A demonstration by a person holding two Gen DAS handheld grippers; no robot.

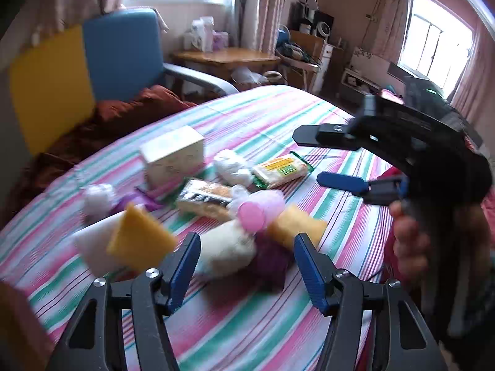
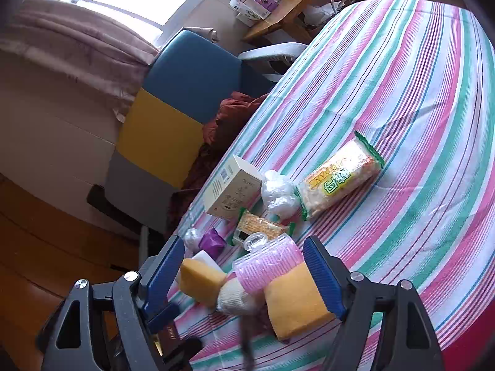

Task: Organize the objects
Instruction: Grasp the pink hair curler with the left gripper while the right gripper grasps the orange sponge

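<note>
Clutter sits unsorted mid-bed: white foam block and yellow sponge at left, then cream box, cream glove, pink hair roller, second sponge, noodle packet. Left tool hangs part-open and empty above the glove; right tool, wide, holds nothing. Sorting looks barely begun.

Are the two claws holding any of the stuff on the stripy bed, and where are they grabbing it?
Neither. The left claw and right claw are both open above the pile, gripping nothing.
</note>
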